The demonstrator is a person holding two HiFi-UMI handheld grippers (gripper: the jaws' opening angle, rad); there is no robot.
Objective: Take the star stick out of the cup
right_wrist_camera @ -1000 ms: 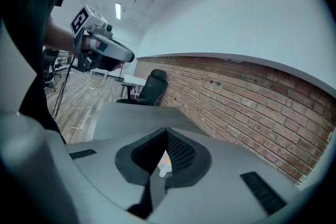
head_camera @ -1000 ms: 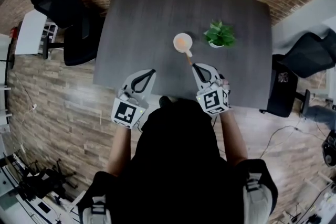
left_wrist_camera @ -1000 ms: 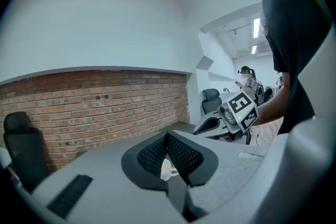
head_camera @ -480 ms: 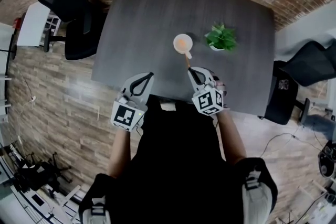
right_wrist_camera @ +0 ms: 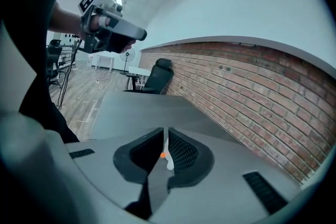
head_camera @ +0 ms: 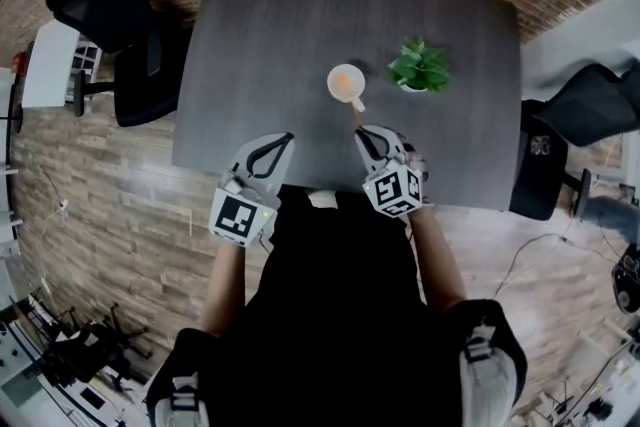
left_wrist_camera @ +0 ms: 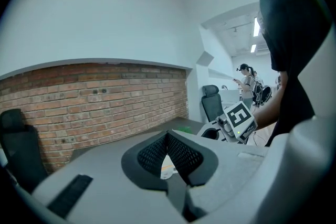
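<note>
Cup: white cup [head_camera: 346, 81] upright on the dark table [head_camera: 270, 35], well in from the near edge, with a small potted plant [head_camera: 420, 65] just to its right.
Star stick: the star stick [head_camera: 357, 112] leans out over the near rim of the cup and slants back toward you. Its far end is down inside the cup, where something orange shows; the star shape itself is too small to make out.
Right gripper: your right gripper [right_wrist_camera: 164, 139] has its fingers drawn almost together, with only a thin slit left. An orange speck and a pale form sit in that slit. In the head view the tips meet the stick's near end, so I judge you are pinching the stick there.
Left gripper: your left gripper [left_wrist_camera: 167, 136] has its fingertips pressed together with nothing between them. It hangs over the near table edge, well apart from the cup, and takes no part.
Done: reach and grasp look complete, judged from the contact at the stick's near end.
Left: the stick has not come out, since its far end is inside the cup. You have the lift up and clear of the rim to do.
Watch: the cup is unheld. Pulling along the slant rather than upward could tip or drag it.
</note>
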